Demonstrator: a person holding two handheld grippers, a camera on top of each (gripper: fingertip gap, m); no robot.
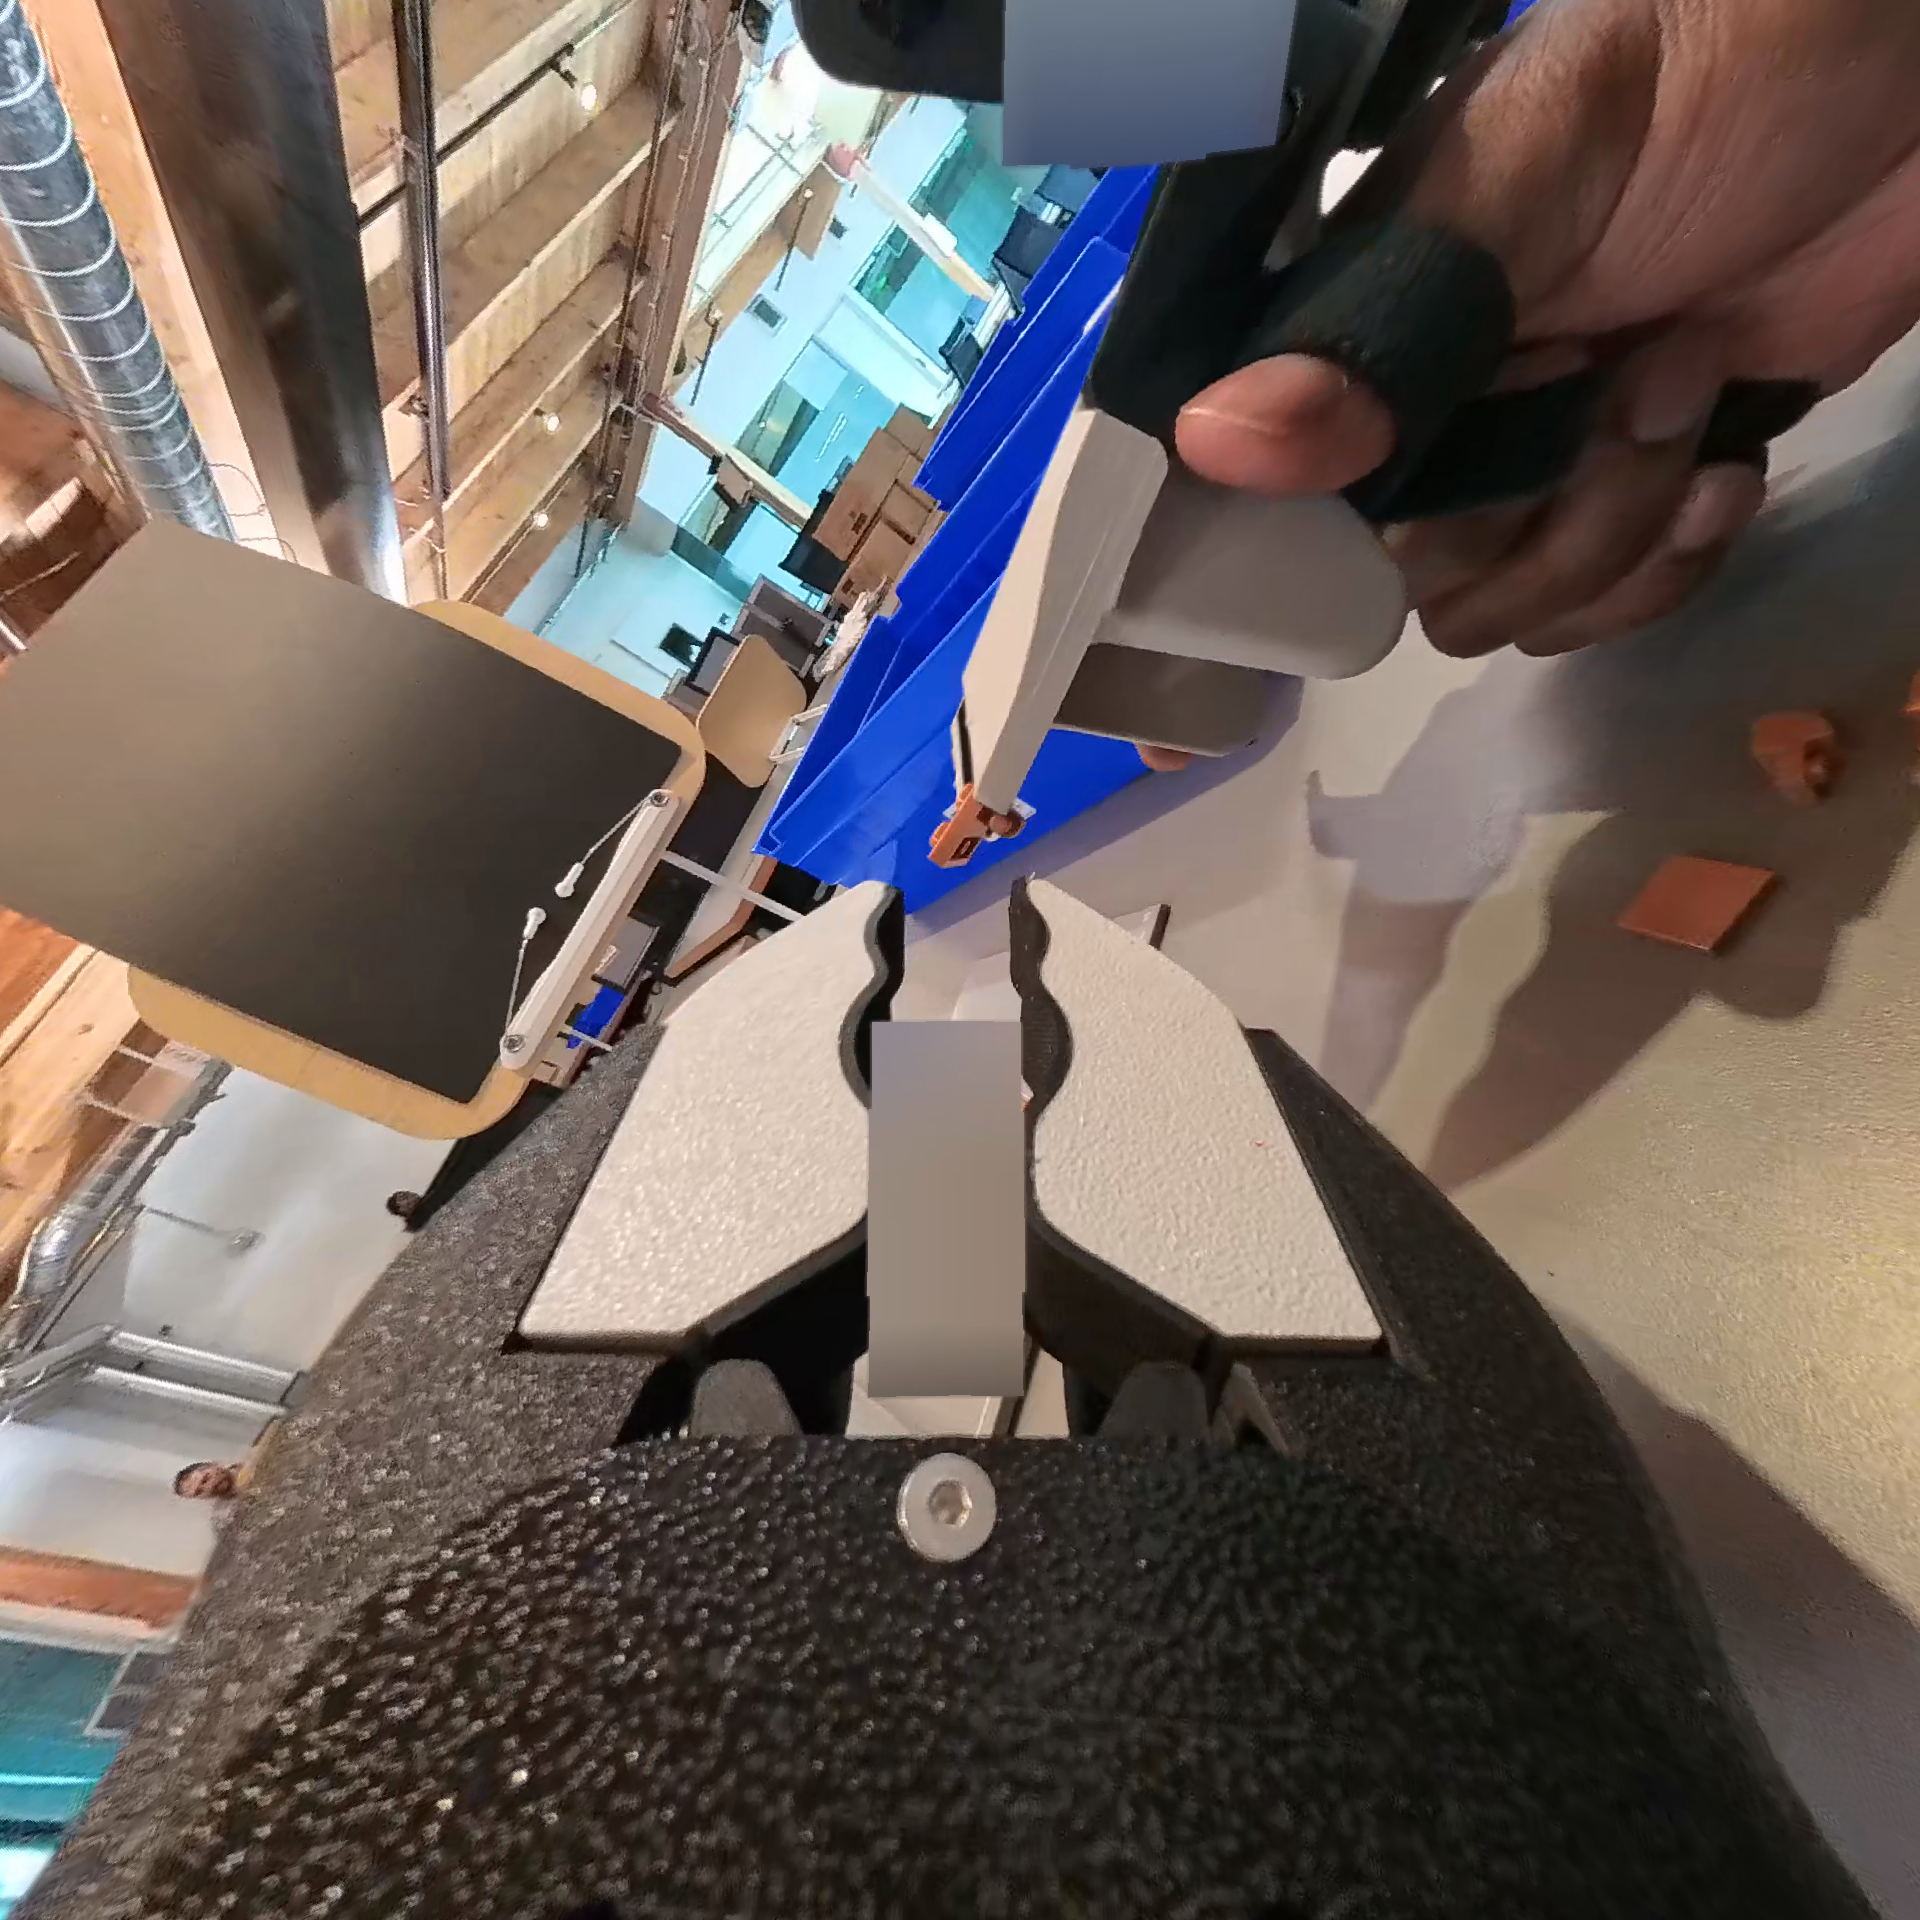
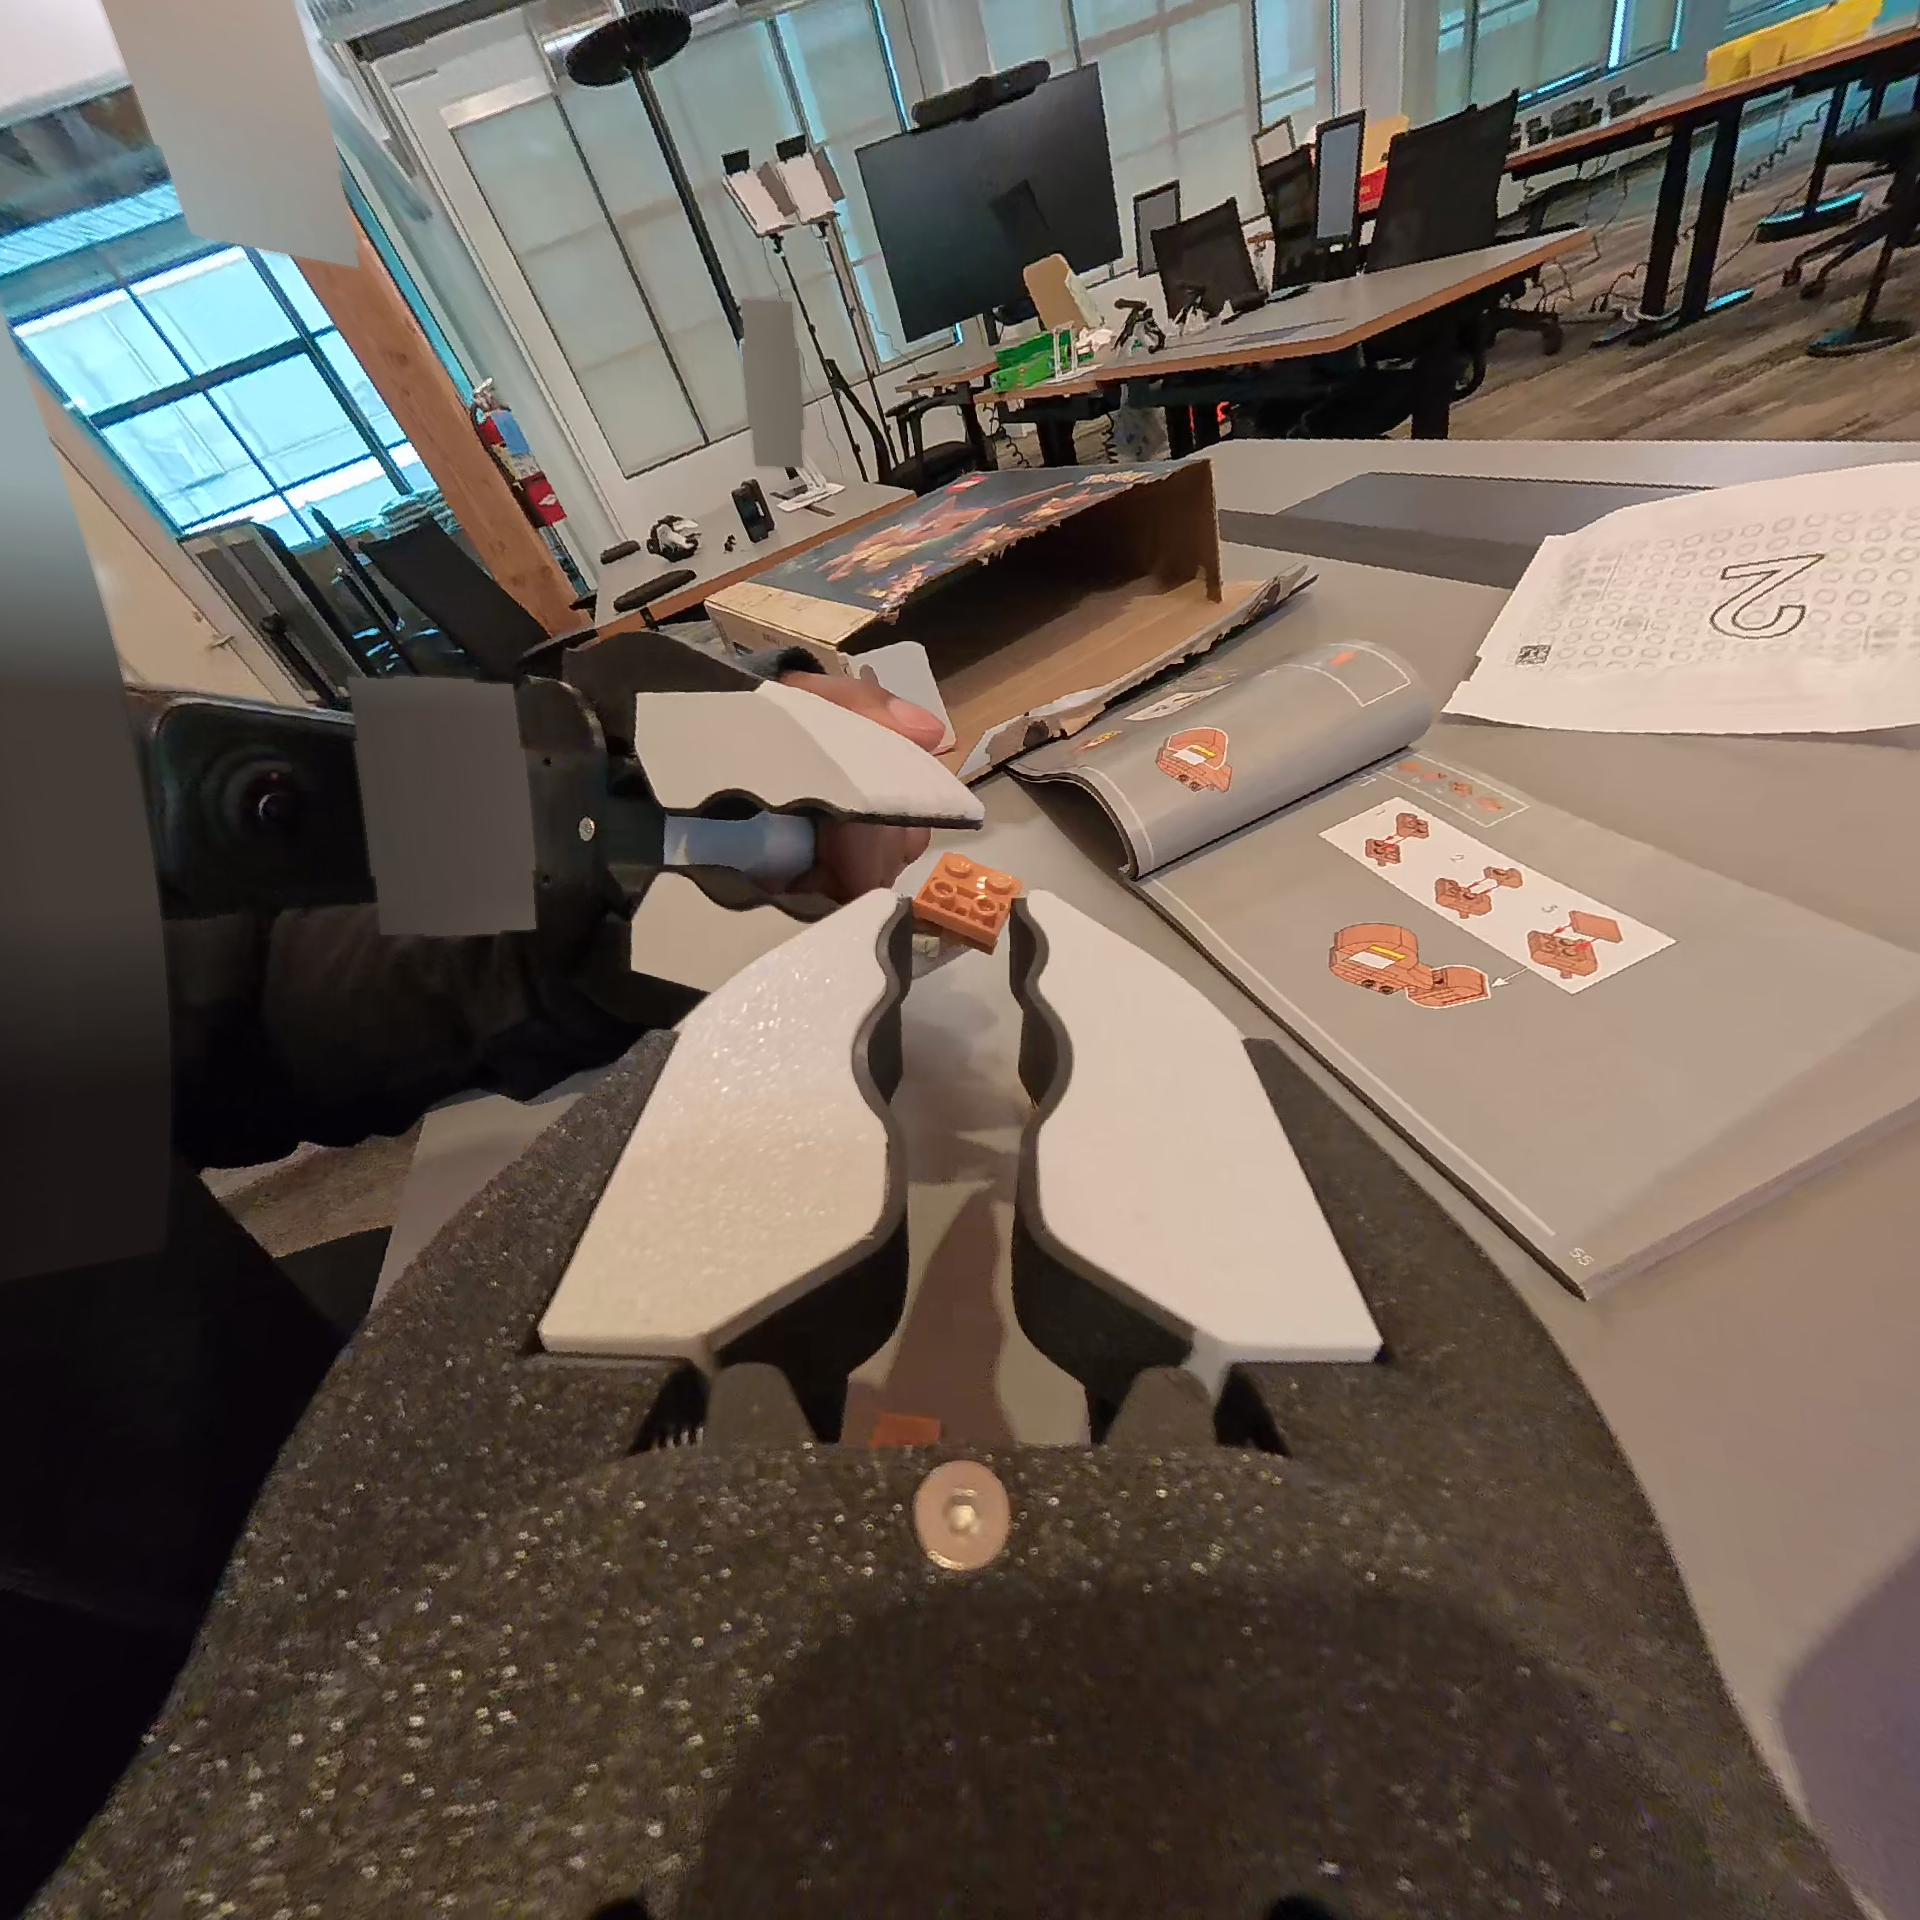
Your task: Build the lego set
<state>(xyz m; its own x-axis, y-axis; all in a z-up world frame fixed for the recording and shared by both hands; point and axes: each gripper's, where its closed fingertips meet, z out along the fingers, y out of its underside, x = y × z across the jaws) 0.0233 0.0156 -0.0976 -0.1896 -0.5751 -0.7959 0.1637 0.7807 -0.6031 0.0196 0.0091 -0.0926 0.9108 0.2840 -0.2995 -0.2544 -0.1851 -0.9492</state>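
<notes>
My right gripper (image 2: 961,906) is shut on a small orange studded brick (image 2: 964,899), held at the fingertips above the grey table (image 2: 1714,1351). A small grey piece shows under the brick. The same gripper shows in the left wrist view (image 1: 987,821), held by a hand, with the orange brick (image 1: 961,831) at its tips. My left gripper (image 1: 958,899) is open, its tips pointing at that brick from a short way off; nothing shows between them. In the right wrist view the left gripper (image 2: 878,857) comes in from the left, its fingers apart beside the brick.
A blue bin (image 1: 914,675) stands behind the brick. An orange tile (image 1: 1699,914) and an orange piece (image 1: 1792,753) lie on the table. An open instruction booklet (image 2: 1455,987), a torn cardboard box (image 2: 1039,603) and a printed white sheet (image 2: 1714,623) lie to the right. Only a small space, under 4 cm, lies between the two pairs of fingers. The orange tile (image 1: 1699,914) is about 11 cm from my left fingertips.
</notes>
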